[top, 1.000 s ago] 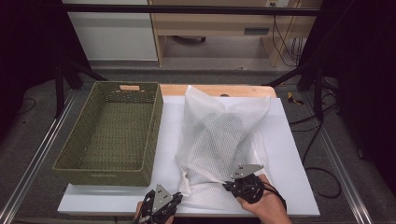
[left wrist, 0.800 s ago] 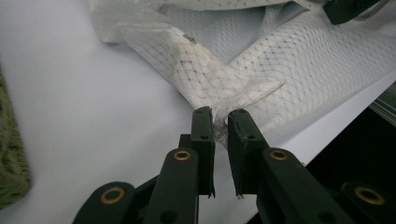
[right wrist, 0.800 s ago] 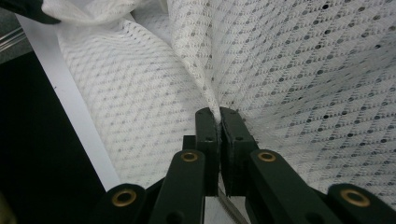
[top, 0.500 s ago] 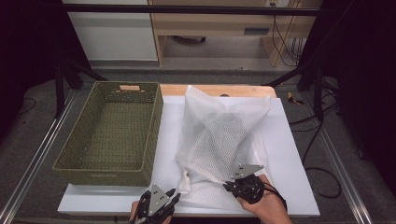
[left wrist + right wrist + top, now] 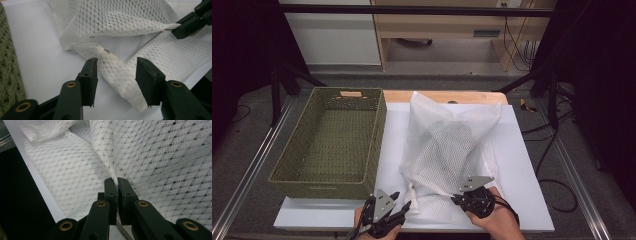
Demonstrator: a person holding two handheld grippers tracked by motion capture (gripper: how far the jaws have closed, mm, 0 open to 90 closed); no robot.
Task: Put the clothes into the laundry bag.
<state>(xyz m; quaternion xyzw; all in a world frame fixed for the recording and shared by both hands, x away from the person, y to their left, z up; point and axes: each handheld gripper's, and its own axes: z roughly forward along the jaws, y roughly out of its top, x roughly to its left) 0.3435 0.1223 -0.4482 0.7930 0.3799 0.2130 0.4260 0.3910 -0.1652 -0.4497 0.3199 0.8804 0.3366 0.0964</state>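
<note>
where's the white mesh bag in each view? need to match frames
High view: white mesh bag lies centre-right on the white table top, right of the green basket.
Left gripper view: it spans the top and right, one folded corner between the open jaws.
Right gripper view: it covers most of the picture, pinched in the shut jaws.
Shared landmark: the white table top.

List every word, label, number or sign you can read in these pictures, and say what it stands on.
None can be read.
The tan tag on the far wall of the green basket: too small to read.
The small grey mark on the fold of the white mesh bag: too small to tell whether it is print.
</note>
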